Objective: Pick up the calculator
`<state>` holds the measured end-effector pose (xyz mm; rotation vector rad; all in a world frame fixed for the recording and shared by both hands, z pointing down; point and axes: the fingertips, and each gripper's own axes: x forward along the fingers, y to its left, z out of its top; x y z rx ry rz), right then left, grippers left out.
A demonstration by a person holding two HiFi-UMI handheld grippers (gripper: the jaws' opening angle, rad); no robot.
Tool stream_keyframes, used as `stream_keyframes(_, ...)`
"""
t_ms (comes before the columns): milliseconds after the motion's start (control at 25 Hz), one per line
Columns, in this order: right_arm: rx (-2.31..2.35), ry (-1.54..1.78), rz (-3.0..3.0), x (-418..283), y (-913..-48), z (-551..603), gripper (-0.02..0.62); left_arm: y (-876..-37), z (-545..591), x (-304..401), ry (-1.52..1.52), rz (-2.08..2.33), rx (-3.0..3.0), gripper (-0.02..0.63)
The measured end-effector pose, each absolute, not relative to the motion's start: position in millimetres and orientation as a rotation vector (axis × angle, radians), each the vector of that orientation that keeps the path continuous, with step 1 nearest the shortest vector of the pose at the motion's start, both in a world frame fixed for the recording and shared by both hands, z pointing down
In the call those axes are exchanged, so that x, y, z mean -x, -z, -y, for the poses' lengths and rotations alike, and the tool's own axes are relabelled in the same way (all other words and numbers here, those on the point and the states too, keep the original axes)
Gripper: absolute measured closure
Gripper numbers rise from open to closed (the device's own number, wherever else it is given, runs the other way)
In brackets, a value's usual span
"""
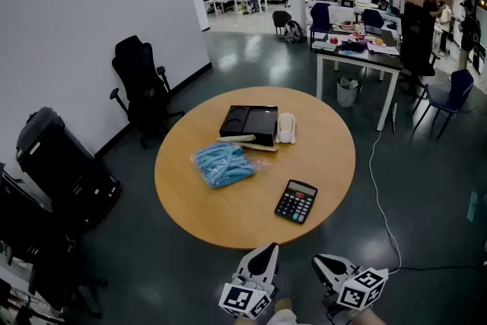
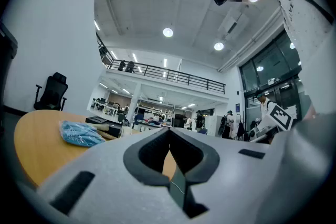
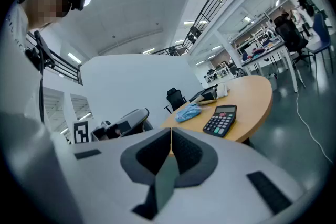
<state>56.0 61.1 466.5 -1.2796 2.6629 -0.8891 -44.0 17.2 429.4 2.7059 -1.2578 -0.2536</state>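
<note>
A black calculator (image 1: 296, 201) (image 3: 220, 119) lies flat on the round wooden table (image 1: 205, 202), near its front right edge. Both grippers hang below the table's near edge, apart from it. The left gripper (image 1: 268, 249) (image 2: 169, 134) has its jaws pressed together with nothing between them. The right gripper (image 1: 317, 262) (image 3: 171, 131) is shut too, and empty; the calculator lies ahead of it and to its right in the right gripper view.
On the table also lie a blue plastic bag (image 1: 221, 164), a black tray (image 1: 250, 122) and a white object (image 1: 286, 128). Black office chairs (image 1: 141, 87) stand at the left. A desk (image 1: 358, 57) and a white cable (image 1: 380, 194) are at the right.
</note>
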Motion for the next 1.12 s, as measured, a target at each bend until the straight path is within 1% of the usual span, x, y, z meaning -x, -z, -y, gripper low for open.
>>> stream_keyframes(280, 1.282, 0.945, -2.632, -50.2, -484.4, -14.7, 0.586, -446.0, 37.0, 56.5, 0.239, 1.263, -2.695, 0.598)
stream_keyframes(520, 1.341, 1.020, -2.612, -72.5, -506.5, 15.0, 0.584, -456.5, 61.8, 56.8, 0.238, 1.276, -2.657, 0.598)
stream_keyframes(680, 1.369, 1.065, -2.625, -89.5, -521.7, 55.5, 0.578, -461.2, 73.6, 54.4, 0.232, 1.294, -2.634, 0.598)
stream_keyframes(720, 1.372, 1.081, -2.630, -94.1, -525.4, 67.8, 0.562, -463.0, 77.0, 54.4, 0.233, 1.304, -2.623, 0.598)
stream_keyframes(800, 1.376, 1.121, -2.644, -103.1, -533.8, 92.6, 0.505, -467.5, 84.0, 54.7, 0.231, 1.323, -2.604, 0.598)
stream_keyframes(840, 1.377, 1.142, -2.647, -107.2, -537.9, 105.2, 0.489, -470.0, 88.2, 55.1, 0.228, 1.331, -2.598, 0.598)
stream_keyframes(1000, 1.381, 1.240, -2.649, -123.3, -551.9, 153.2, 0.435, -479.9, 104.2, 51.8, 0.215, 1.353, -2.589, 0.598)
stream_keyframes(1120, 1.367, 1.344, -2.697, -128.5, -568.1, 175.7, 0.413, -489.5, 107.0, 48.9, 0.206, 1.372, -2.573, 0.598)
